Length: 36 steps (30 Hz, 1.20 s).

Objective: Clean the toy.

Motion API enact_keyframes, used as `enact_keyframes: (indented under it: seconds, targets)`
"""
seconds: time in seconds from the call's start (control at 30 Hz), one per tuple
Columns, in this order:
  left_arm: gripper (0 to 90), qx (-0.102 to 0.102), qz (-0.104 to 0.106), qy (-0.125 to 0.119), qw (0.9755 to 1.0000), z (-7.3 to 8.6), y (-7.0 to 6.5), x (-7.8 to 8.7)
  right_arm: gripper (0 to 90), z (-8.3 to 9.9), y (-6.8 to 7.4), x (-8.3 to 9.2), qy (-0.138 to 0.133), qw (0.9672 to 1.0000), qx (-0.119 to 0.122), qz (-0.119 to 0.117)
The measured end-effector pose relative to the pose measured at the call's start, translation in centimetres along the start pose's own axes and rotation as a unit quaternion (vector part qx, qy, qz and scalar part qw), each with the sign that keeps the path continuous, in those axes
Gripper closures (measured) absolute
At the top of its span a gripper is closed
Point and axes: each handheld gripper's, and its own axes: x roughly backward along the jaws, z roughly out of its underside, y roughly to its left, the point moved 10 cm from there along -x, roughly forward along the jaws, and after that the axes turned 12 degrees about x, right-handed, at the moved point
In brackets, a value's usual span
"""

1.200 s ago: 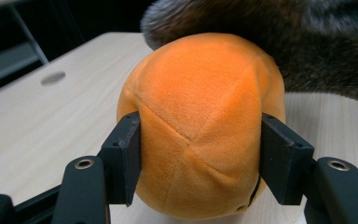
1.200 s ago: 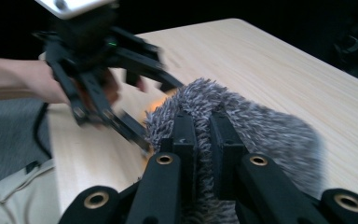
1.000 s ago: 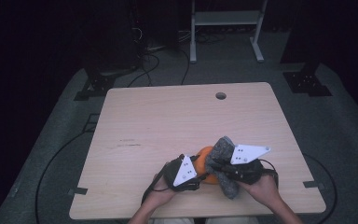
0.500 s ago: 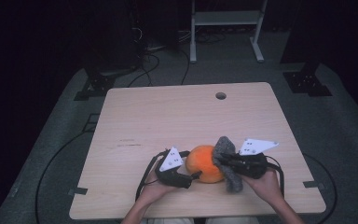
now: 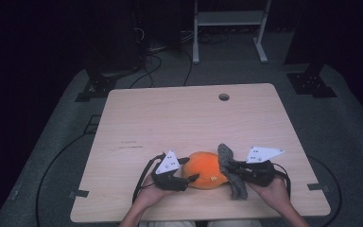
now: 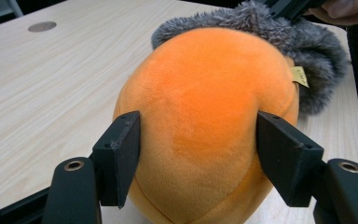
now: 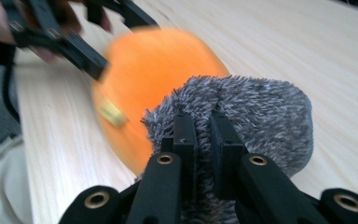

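Orange plush toy on table; left gripper fingers just closing, gripping body; right gripper clenched on grey fur.

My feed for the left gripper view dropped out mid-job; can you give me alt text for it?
An orange plush toy sits between the left tool's two black jaws, which flank its sides after just closing in. A grey furry piece wraps around the toy's far end. It all rests on a light wooden table.

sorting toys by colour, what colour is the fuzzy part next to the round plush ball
Grey, a speckled shaggy grey. The fuzzy part shows best in the right gripper view, beside the orange plush ball.
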Motion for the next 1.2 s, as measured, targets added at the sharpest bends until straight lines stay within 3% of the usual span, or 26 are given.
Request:
enact_keyframes:
  seconds: [0.1,0.23,0.27,0.3,0.33,0.37,0.4,0.43,0.5,0.57,0.6,0.63,0.67,0.7,0.73,0.77,0.8,0.83,0.87,0.93,0.97,1.0,1.03,1.13,1.17,1.2]
  targets:
    - [34.6,0.001,0.002,0.002,1.0,0.2,0.0,0.0,81.8,0.4,-0.2,0.1,0.009,0.9999,-0.007,0.0]
    - [35.6,0.002,0.01,0.012,0.9999,0.4,-0.1,0.0,81.7,-2.6,0.8,0.1,-0.042,0.9987,-0.004,-0.03]
    - [35.4,0.002,0.01,0.012,0.9999,0.4,-0.1,0.0,81.7,-2.6,0.8,0.1,-0.042,0.9987,-0.004,-0.03]
    - [33.5,0.012,0.035,0.016,0.9992,0.3,-0.4,0.4,81.6,-3.1,1.3,-0.4,-0.045,0.9977,-0.005,-0.05]
    - [27.9,0.012,0.035,0.016,0.9992,0.3,-0.4,0.4,81.6,-3.1,1.3,-0.4,-0.045,0.9977,-0.005,-0.05]
    - [27.9,0.028,0.049,0.015,0.9983,0.0,-0.4,0.7,81.6,-2.8,1.7,-0.8,-0.036,0.9973,-0.001,-0.064]
    - [20.2,0.05,0.06,0.01,0.9969,-0.3,-0.2,0.9,81.6,-2.6,2.0,-1.1,-0.033,0.997,0.008,-0.07]
    - [11.4,0.08,0.059,0.004,0.995,-0.8,0.3,0.8,81.5,-2.2,2.8,-1.2,-0.038,0.9943,0.008,-0.099]
    - [8.9,0.085,0.057,0.015,0.9947,-0.6,0.3,0.4,81.5,-1.8,3.3,-1.1,-0.035,0.9939,0.018,-0.103]
    - [12.6,0.096,0.076,0.046,0.9914,0.2,-0.3,-0.7,81.5,-1.7,3.3,-0.9,-0.031,0.9943,0.02,-0.1]
    - [18.3,0.096,0.076,0.046,0.9914,0.2,-0.3,-0.7,81.5,-1.7,3.3,-0.9,-0.031,0.9943,0.02,-0.1]
    - [28.7,0.06,0.056,0.026,0.9963,-0.3,-0.4,-0.4,81.6,-1.5,2.9,-0.7,-0.028,0.9954,0.014,-0.091]
    - [34.5,0.06,0.056,0.026,0.9963,-0.3,-0.4,-0.4,81.6,-1.5,2.9,-0.7,-0.028,0.9954,0.014,-0.091]
    - [38.8,0.035,0.026,-0.012,0.999,-1.4,-0.3,-0.2,81.7,-1.8,2.4,-0.3,-0.039,0.9962,0.003,-0.078]
    - [40.9,0.035,0.026,-0.012,0.999,-1.4,-0.3,-0.2,81.8,-2.2,2.0,0.1,-0.047,0.9968,0.001,-0.064]
    - [41.4,-0.023,-0.026,-0.054,0.9979,-2.5,-0.3,-0.1,81.8,-2.8,1.5,0.4,-0.061,0.997,0.001,-0.048]
    - [41.1,-0.023,-0.026,-0.054,0.9979,-2.5,-0.3,-0.1,81.8,-2.8,1.5,0.4,-0.061,0.997,0.001,-0.048]
    - [41.1,-0.04,-0.039,-0.058,0.9968,-2.6,-0.3,-0.3,81.7,-3.4,1.1,0.6,-0.072,0.9967,-0.001,-0.038]
    - [39.6,-0.041,-0.04,-0.046,0.9973,-2.3,-0.3,-0.7,81.7,-3.8,0.8,0.6,-0.079,0.9964,-0.004,-0.031]
    - [37.8,-0.039,-0.038,-0.021,0.9983,-1.3,-0.2,-1.2,81.7,-3.7,0.4,-0.8,-0.06,0.9981,0.004,-0.016]
    - [37.7,-0.017,-0.031,-0.017,0.9992,-0.8,0.4,-1.0,81.7,-3.2,0.3,-1.5,-0.046,0.9989,0.008,-0.009]
    - [37.5,-0.017,-0.031,-0.017,0.9992,-0.8,0.4,-1.0,81.7,-3.2,0.3,-1.5,-0.046,0.9989,0.008,-0.009]
    - [36.9,-0.008,-0.033,-0.006,0.9994,-0.3,1.0,-0.7,81.7,-1.8,0.0,-2.4,-0.035,0.9994,0.003,-0.007]
    - [36.7,0.001,-0.024,0.0,0.9997,0.2,1.1,-0.5,81.7,-0.7,-0.5,-2.3,-0.03,0.9994,-0.017,-0.006]
    - [36.5,0.0,-0.024,0.004,0.9997,0.3,1.2,-0.4,81.7,0.5,-0.8,-2.1,-0.009,0.9997,-0.024,0.003]
    - [36.5,0.003,-0.024,0.003,0.9997,0.3,1.2,-0.4,81.7,0.5,-0.8,-2.1,-0.009,0.9997,-0.024,0.003]
